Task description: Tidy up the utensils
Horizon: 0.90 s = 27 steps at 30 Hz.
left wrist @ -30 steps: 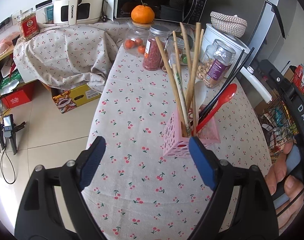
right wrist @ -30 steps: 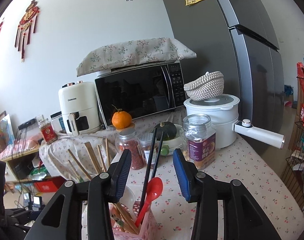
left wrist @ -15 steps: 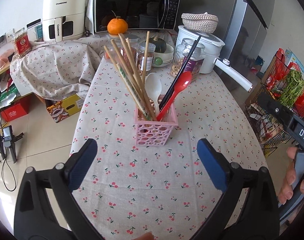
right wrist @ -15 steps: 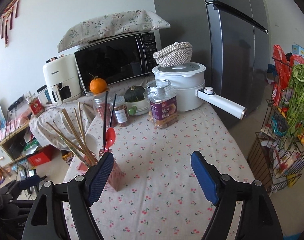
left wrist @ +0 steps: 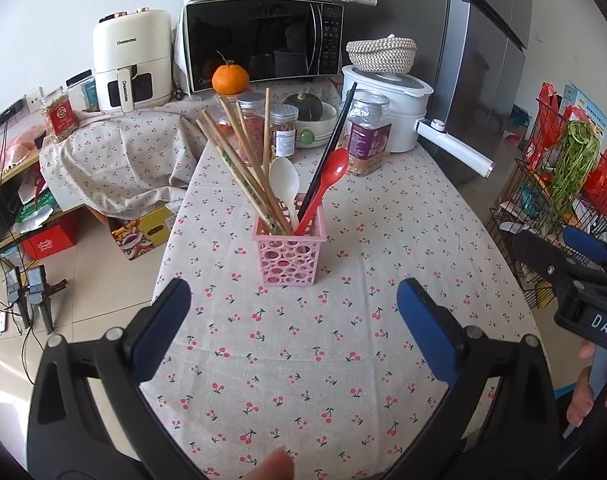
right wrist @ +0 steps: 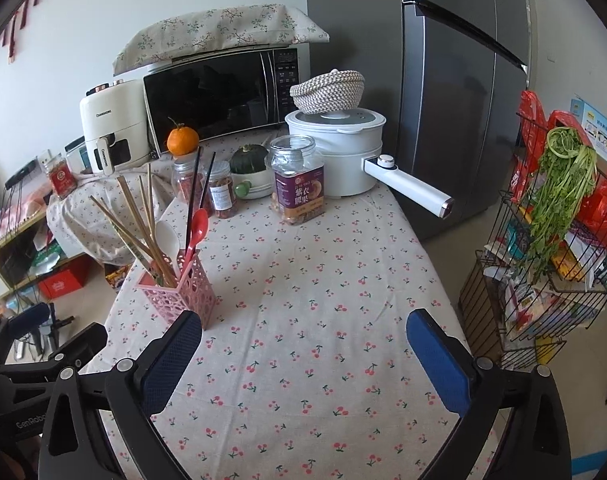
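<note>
Pink plastic with round holes makes up the little basket (left wrist: 289,254), and we use it as our landmark. It stands on the cherry cloth of the surface (left wrist: 343,360). Inside the basket stand the wooden chopsticks (left wrist: 239,160), black chopsticks (left wrist: 331,148), a white spoon (left wrist: 285,180) and a red spoon (left wrist: 327,184). Our left gripper (left wrist: 293,316) hovers just in front of the basket. Our right gripper (right wrist: 303,344) hovers to the right of the basket. Both have just been opening, are wide open now, and hold nothing. We think the basket is light and could tip, since the tall sticks lean out. The sticks look stiff and thin, so they may slip. We would pinch them near the middle.
</note>
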{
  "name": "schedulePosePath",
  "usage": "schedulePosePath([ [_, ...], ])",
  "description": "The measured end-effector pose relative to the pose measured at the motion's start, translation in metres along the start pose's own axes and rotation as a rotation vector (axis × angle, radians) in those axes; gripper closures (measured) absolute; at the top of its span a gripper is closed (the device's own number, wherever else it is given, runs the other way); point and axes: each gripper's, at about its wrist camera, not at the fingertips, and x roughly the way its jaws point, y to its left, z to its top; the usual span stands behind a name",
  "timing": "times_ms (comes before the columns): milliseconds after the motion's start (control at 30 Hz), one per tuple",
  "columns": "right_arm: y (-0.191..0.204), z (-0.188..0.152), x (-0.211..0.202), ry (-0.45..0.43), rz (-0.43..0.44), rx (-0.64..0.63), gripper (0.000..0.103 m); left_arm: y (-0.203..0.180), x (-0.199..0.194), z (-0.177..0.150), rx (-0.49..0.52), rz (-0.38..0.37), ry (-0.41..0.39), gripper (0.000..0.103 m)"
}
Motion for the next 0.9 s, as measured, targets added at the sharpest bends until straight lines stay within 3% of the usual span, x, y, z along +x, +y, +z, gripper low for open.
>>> schedulePosePath([
  [267,0.003,0.000,0.001,0.008,-0.034,-0.045,0.000,-0.003,-0.005,-0.001,-0.012,0.047,-0.034,0.001],
  [900,0.004,-0.003,0.019,0.058,-0.018,-0.039,0.000,-0.003,0.000,0.000,-0.008,0.062,-0.037,0.001],
])
